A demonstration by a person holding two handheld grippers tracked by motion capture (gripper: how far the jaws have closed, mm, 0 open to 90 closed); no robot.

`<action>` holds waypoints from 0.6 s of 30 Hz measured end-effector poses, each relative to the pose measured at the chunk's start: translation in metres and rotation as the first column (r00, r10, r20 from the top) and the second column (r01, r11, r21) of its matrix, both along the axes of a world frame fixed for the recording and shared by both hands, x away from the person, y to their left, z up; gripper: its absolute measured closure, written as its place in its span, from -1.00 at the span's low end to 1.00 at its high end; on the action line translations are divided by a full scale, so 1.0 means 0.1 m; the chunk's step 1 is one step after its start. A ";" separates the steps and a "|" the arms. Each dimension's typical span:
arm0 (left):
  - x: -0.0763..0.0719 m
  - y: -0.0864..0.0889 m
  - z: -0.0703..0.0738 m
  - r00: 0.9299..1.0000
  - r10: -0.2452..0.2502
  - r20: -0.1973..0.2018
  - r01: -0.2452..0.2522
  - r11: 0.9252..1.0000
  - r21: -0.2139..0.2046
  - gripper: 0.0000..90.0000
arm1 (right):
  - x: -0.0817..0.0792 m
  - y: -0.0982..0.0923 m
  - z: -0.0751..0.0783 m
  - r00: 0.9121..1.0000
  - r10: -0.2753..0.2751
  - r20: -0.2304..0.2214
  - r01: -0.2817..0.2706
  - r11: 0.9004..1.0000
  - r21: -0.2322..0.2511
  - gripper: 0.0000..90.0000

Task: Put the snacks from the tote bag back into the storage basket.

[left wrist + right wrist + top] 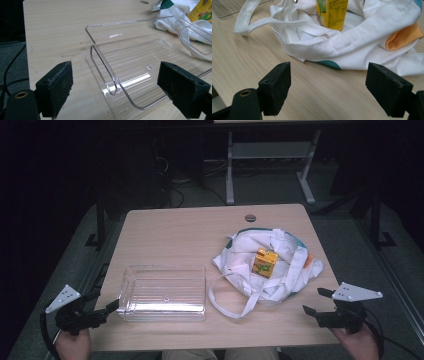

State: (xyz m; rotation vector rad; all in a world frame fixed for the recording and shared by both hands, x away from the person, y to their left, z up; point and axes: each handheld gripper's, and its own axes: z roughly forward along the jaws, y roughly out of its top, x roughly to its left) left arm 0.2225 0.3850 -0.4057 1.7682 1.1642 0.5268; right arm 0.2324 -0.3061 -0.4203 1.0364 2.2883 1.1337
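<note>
I see a table [165,235] of pale wood-grain laminate, smooth and matt. On it, left of the bag [280,270], sits a clear plastic box [165,292], glossy, its floor ribbed. The bag is soft white cloth, creased, with teal and orange patches. The carton [264,262] inside it looks like printed yellow cardboard with a slight sheen. My grippers' pads [60,87] are rough black foam.

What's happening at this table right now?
A person holds a gripper in each hand. The left gripper sits at the edge of a clear plastic bin, jaws open. The right gripper is near a white cloth bag with a yellow juice carton standing in it, jaws open. Nothing is gripped yet.
</note>
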 end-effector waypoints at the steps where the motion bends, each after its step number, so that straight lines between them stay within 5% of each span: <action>1: 0.00 0.00 0.00 1.000 0.001 0.000 -0.001 1.000 0.004 -0.72 | 0.02 0.02 0.04 1.000 0.006 -0.003 -0.006 1.000 -0.003 -0.56; 18: -0.02 0.01 0.01 1.000 0.008 0.011 -0.008 1.000 0.001 -0.72 | 0.31 0.19 0.38 0.998 0.065 -0.016 -0.066 0.996 -0.064 -0.56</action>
